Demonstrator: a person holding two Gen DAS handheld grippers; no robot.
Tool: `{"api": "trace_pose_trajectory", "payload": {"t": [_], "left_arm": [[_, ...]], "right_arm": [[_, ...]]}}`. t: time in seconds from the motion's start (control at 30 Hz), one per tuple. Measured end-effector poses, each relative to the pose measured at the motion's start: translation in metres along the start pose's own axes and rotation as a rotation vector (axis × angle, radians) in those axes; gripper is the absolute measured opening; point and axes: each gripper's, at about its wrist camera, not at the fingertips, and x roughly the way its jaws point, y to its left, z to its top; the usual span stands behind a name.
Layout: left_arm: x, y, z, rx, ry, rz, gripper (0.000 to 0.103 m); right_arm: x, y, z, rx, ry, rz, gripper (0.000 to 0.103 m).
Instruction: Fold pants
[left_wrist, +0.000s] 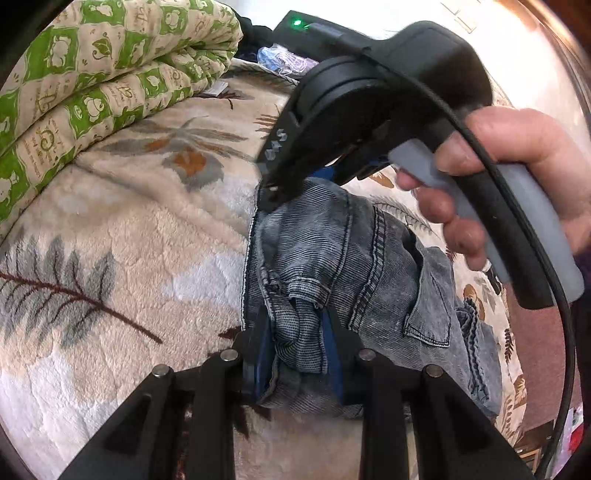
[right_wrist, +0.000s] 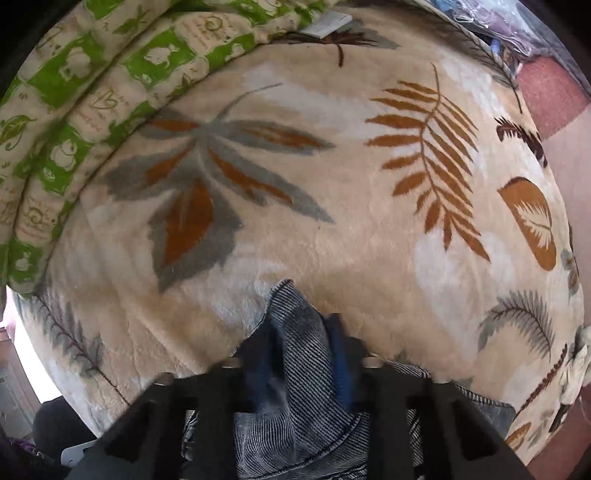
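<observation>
Grey-blue denim pants (left_wrist: 351, 251) hang bunched over a beige leaf-print blanket (left_wrist: 129, 240). My left gripper (left_wrist: 297, 332) is shut on a fold of the pants near the bottom middle of the left wrist view. My right gripper (left_wrist: 273, 195), held by a hand (left_wrist: 517, 177), pinches the upper edge of the pants in that view. In the right wrist view the right gripper (right_wrist: 303, 347) is shut on a bunch of the pants (right_wrist: 295, 406), with a corner of denim sticking up past its fingers.
A folded green-and-cream quilt (left_wrist: 92, 85) lies along the blanket's far left edge, also in the right wrist view (right_wrist: 74, 92). The blanket (right_wrist: 332, 166) spreads wide ahead. A black device with a green light (left_wrist: 299, 26) sits beyond it. Reddish floor (right_wrist: 550, 92) lies to the right.
</observation>
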Motion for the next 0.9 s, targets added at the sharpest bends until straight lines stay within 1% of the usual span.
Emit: {"api": "trace_pose_trajectory", "payload": {"t": [0.07,0.13,0.27,0.33,0.4,0.47,0.5,0.53,0.67,0.7,0.83,0.9], "left_arm": [[0.0,0.002,0.001,0.006,0.0,-0.004,0.028],[-0.002,0.001,0.002,0.02,-0.011,-0.01,0.028],[-0.005,-0.008,0.002,0.055,-0.037,-0.017,0.028],[-0.007,-0.014,0.001,0.078,-0.054,-0.025,0.028],[-0.011,-0.021,0.0,0.109,-0.076,-0.038,0.028],[-0.013,-0.028,-0.002,0.143,-0.093,-0.048,0.028],[-0.014,-0.031,-0.003,0.156,-0.1,-0.052,0.028],[-0.015,-0.037,-0.005,0.177,-0.11,-0.059,0.028],[-0.019,-0.058,-0.013,0.245,-0.133,-0.077,0.028],[-0.02,-0.068,-0.016,0.274,-0.14,-0.079,0.028],[-0.022,-0.105,-0.032,0.372,-0.164,-0.1,0.028],[-0.022,-0.125,-0.04,0.407,-0.164,-0.124,0.028]], "right_arm": [[-0.007,-0.002,-0.006,0.004,-0.017,-0.018,0.011],[-0.019,-0.005,-0.013,0.014,-0.047,-0.023,0.01],[-0.045,-0.016,-0.036,0.062,-0.139,0.009,0.008],[-0.06,-0.025,-0.05,0.104,-0.201,0.029,0.008],[-0.072,-0.034,-0.059,0.138,-0.249,0.043,0.008],[-0.088,-0.042,-0.068,0.174,-0.31,0.055,0.008],[-0.095,-0.048,-0.079,0.197,-0.349,0.062,0.008],[-0.097,-0.05,-0.081,0.21,-0.37,0.068,0.008],[-0.114,-0.076,-0.126,0.3,-0.485,0.107,0.008],[-0.115,-0.083,-0.135,0.321,-0.507,0.116,0.008],[-0.126,-0.118,-0.193,0.438,-0.618,0.171,0.008],[-0.13,-0.132,-0.218,0.488,-0.663,0.197,0.008]]}}
